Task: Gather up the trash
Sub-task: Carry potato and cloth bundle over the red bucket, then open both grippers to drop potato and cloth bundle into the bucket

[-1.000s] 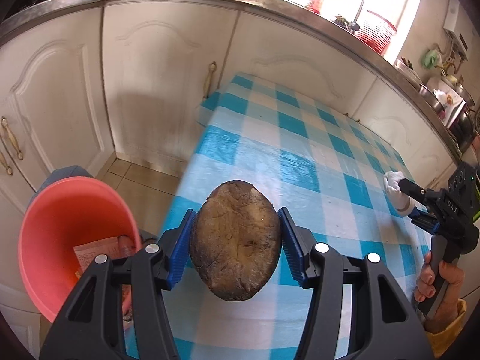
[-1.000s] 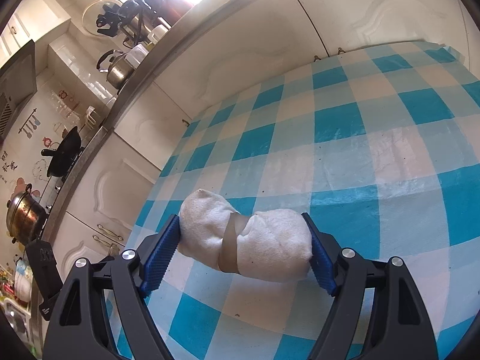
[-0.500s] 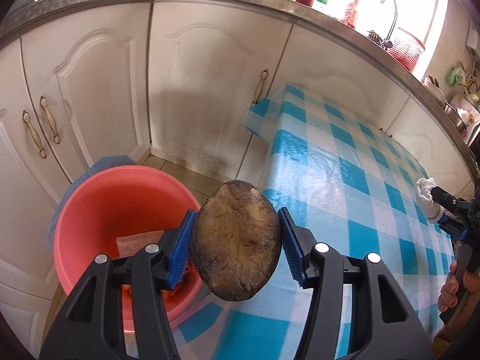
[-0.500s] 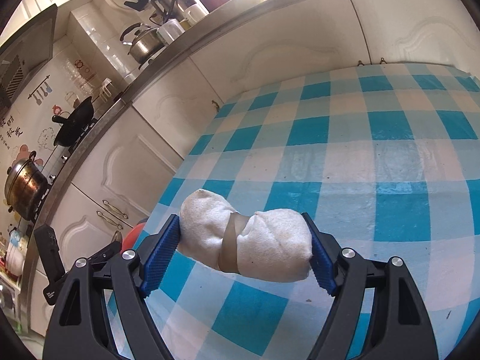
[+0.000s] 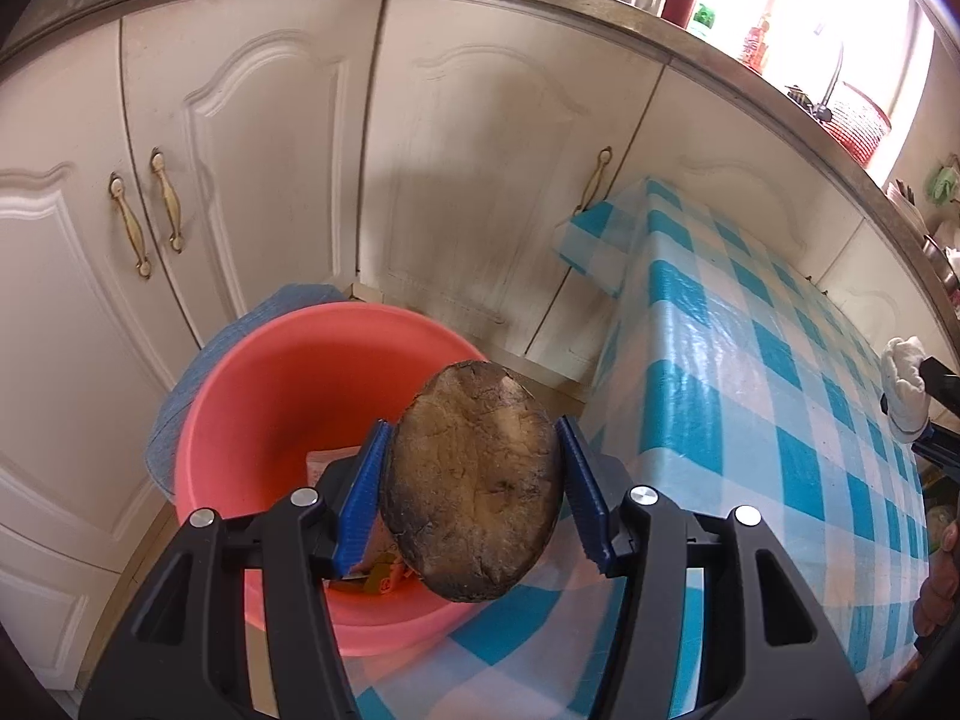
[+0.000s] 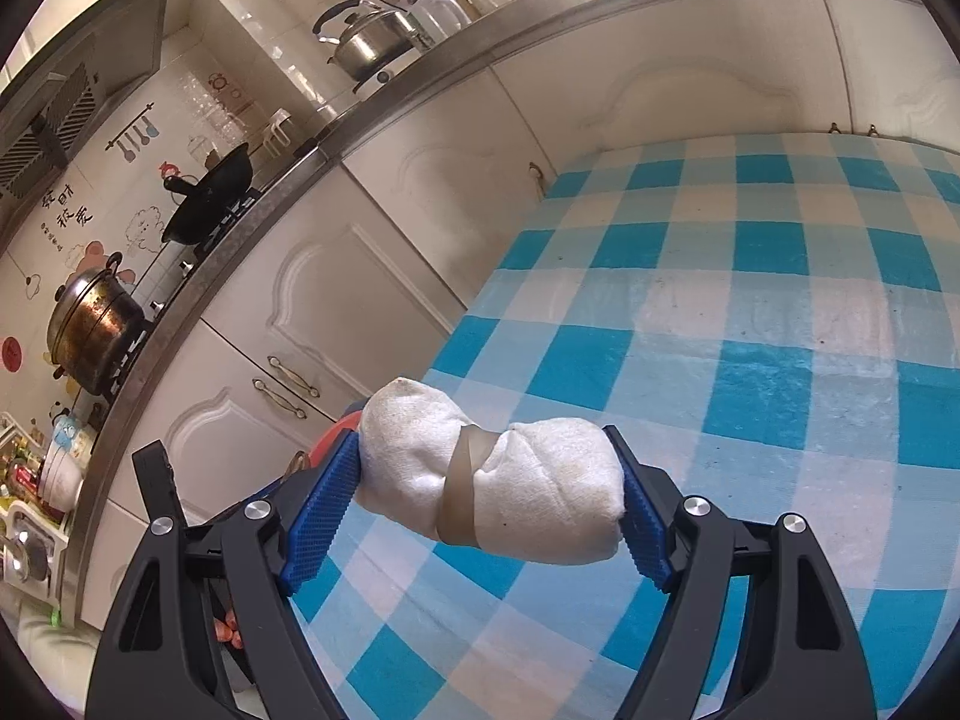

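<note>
The left gripper [image 5: 474, 495] clamps a brown, oval, potato-like lump [image 5: 474, 483] between its blue pads, held above the rim of a pink bucket [image 5: 270, 396] on the floor beside the table's corner. The right gripper [image 6: 486, 501] pinches a banded white cloth bundle [image 6: 492, 489] over the blue-checked tablecloth [image 6: 750, 312], near the edge facing the cabinets [image 6: 336, 294].

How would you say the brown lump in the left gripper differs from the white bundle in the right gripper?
The brown lump is dark, oval and rough; the white cloth bundle is pale, elongated and cinched by a band. The lump hangs at the pink bucket's edge; the bundle is over the checked tablecloth. Both are clamped between blue pads.
</note>
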Motion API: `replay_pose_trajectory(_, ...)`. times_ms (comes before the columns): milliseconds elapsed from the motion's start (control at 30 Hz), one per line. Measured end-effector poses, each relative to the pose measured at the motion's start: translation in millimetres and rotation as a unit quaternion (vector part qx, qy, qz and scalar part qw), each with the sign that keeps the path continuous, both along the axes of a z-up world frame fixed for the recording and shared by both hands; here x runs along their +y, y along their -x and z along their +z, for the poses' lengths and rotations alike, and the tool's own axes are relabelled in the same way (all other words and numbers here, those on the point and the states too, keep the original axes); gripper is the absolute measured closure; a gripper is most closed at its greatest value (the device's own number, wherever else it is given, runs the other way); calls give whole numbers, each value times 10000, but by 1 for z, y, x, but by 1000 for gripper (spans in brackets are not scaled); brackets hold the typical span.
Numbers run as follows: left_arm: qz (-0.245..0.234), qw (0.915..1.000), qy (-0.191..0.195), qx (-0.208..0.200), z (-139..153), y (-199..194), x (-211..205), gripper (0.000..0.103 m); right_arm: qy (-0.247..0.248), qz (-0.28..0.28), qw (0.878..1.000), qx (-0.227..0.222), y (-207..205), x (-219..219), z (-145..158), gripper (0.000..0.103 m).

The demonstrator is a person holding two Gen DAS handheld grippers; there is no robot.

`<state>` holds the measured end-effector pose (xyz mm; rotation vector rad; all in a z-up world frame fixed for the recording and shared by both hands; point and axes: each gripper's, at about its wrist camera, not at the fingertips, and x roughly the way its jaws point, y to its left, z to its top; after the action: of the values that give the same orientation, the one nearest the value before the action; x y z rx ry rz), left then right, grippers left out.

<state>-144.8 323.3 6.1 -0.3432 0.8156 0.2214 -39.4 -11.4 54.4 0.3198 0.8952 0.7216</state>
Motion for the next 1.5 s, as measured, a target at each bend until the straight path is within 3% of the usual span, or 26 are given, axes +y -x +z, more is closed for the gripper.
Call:
replay_pose_trajectory(867,628,9974,322,110,-29,21,58,47,388,1642,9857,-46,17,169,14,24)
replay_pose_trajectory(1400,724,9961,410,293,-43,14,67,47,720,2062,9757,180,12,232,-15,22)
replay_pose_trajectory(1500,734,9957,428,361,-48,11,67,47,828,2199,9718,211,13,244,-21,15)
